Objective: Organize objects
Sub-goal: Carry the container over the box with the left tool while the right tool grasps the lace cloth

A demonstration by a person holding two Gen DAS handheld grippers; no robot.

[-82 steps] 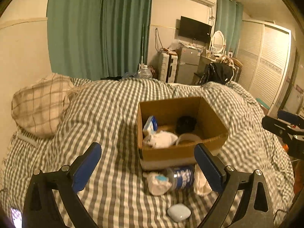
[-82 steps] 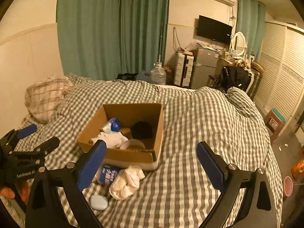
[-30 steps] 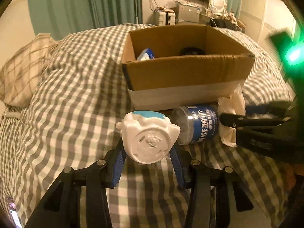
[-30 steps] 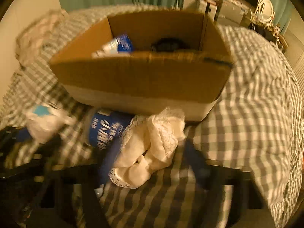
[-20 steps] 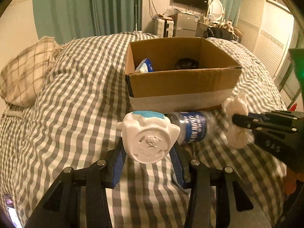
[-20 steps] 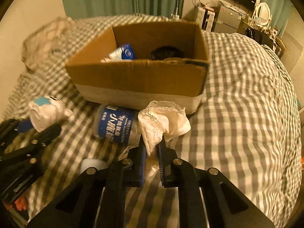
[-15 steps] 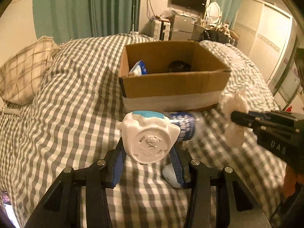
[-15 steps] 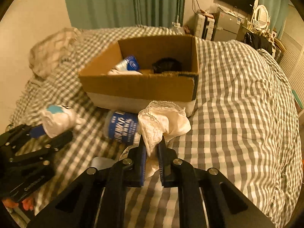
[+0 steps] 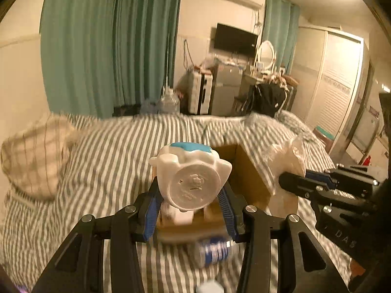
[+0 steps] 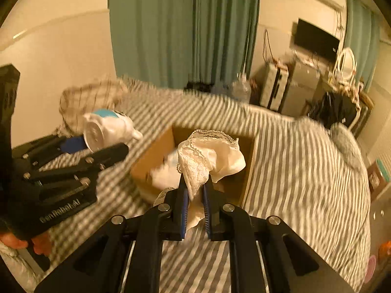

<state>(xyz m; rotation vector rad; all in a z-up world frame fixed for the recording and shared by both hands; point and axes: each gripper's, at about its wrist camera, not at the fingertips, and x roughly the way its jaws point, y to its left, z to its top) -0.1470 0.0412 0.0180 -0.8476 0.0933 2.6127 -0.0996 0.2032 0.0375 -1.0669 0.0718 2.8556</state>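
Our left tongs (image 9: 189,196) squeeze a white toy with a blue top (image 9: 191,173). Our right tongs (image 10: 194,190) pinch a white lacy cloth (image 10: 210,157). We hold both up over the cardboard box (image 10: 156,158) on the checked bed (image 10: 293,161). A blue-label bottle (image 9: 211,251) lies by the box, on the side near us.

Blurred bedspread (image 9: 102,161), box contents (image 10: 163,173)
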